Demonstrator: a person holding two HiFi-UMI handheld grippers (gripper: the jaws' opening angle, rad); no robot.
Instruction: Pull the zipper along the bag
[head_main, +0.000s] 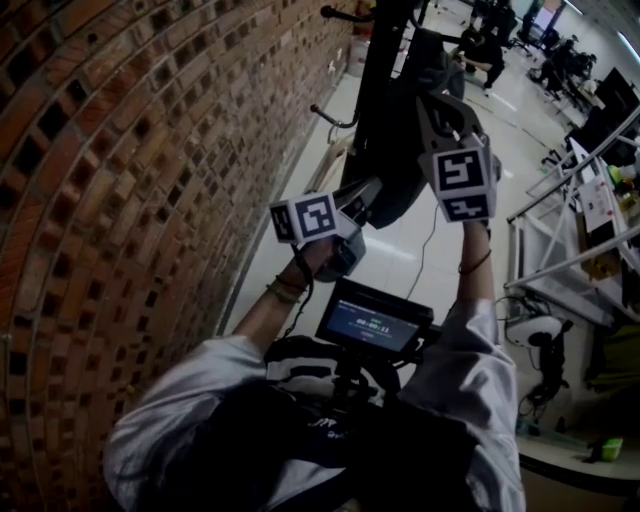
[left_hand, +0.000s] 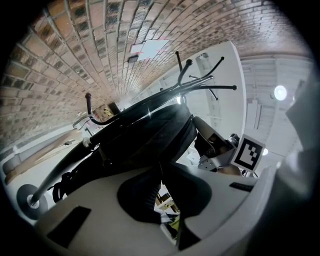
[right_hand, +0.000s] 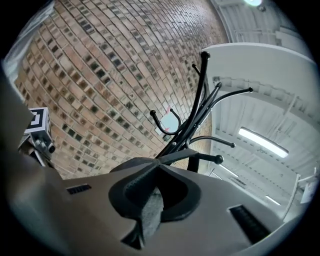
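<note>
Bag of black fabric (head_main: 395, 175), hung on a black metal coat stand (head_main: 372, 60) beside a red-brown brick wall (head_main: 120, 200), at the far end of the scene, above a pale glossy floor (head_main: 420, 250). Flanked by both grippers: left gripper (head_main: 362, 200) at the near left lower edge, right gripper (head_main: 438, 100) higher on the right side, each with a marker cube turned toward the head camera.

Along the left gripper (left_hand: 160, 167): black pads drawn to a point right under the bag's (left_hand: 150, 135) rounded underside. Tips pinching its lower edge, with a narrow gap left behind them.

Along the right gripper (right_hand: 155, 167): pads clenched tight on a grey textured strip (right_hand: 150, 210) caught between them. Zipper itself not made out in any view. Just past those tips, a dark flat band (right_hand: 170, 157) running toward the stand's (right_hand: 200, 105) curved hooks, bricks behind.

Near the person's chest, between the two forearms, a small black monitor (head_main: 375, 320) with a lit screen.
</note>
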